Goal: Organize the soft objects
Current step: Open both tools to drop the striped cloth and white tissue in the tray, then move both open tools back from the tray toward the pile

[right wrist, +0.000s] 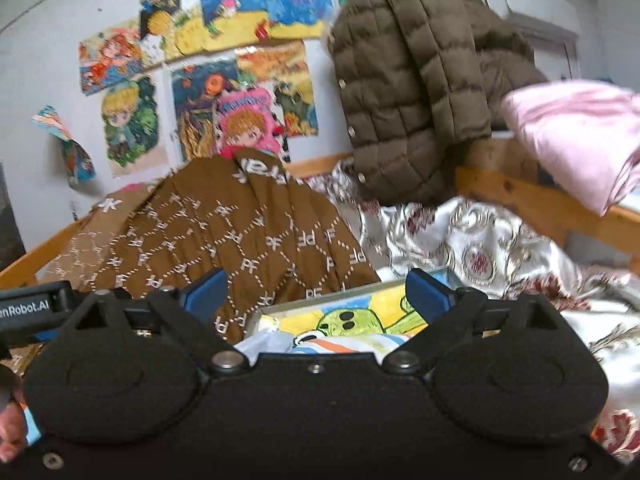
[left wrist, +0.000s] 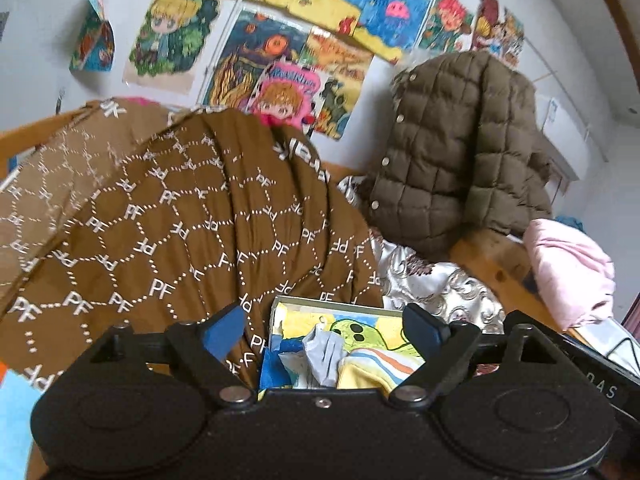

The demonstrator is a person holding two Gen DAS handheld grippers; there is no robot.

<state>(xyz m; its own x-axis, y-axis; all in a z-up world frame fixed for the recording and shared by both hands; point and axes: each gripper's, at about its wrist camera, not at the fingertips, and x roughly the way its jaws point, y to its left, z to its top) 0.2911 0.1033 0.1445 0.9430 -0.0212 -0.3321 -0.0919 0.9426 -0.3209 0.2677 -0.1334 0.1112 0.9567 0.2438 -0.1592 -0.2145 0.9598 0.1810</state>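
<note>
Directly ahead of both tools sits an open shallow box with a yellow cartoon-printed lining [left wrist: 360, 322], holding small soft items: a crumpled grey cloth [left wrist: 322, 354] and a folded yellow cloth with orange and blue stripes [left wrist: 380, 366]. The left gripper [left wrist: 325, 330] stands with its blue-padded jaws spread wide, nothing between them; the box contents lie below and beyond the pads, untouched. The right gripper [right wrist: 316, 292] is likewise spread wide and empty, above the same box [right wrist: 360, 312].

Just beside the box, on its left, a brown quilted blanket printed with white "PF" letters and dotted hexagons [left wrist: 180, 216] is heaped high, its edge draped against the box wall. Behind the box lies a silver satin cover with floral pattern [right wrist: 480, 248]. An olive quilted puffer jacket with snap buttons [left wrist: 452, 148] hangs over a wooden bed frame [left wrist: 492, 264]. A folded pink fabric bundle [right wrist: 576, 136] rests on the frame's rail. Colourful cartoon drawings [left wrist: 256, 60] cover the white wall behind.
</note>
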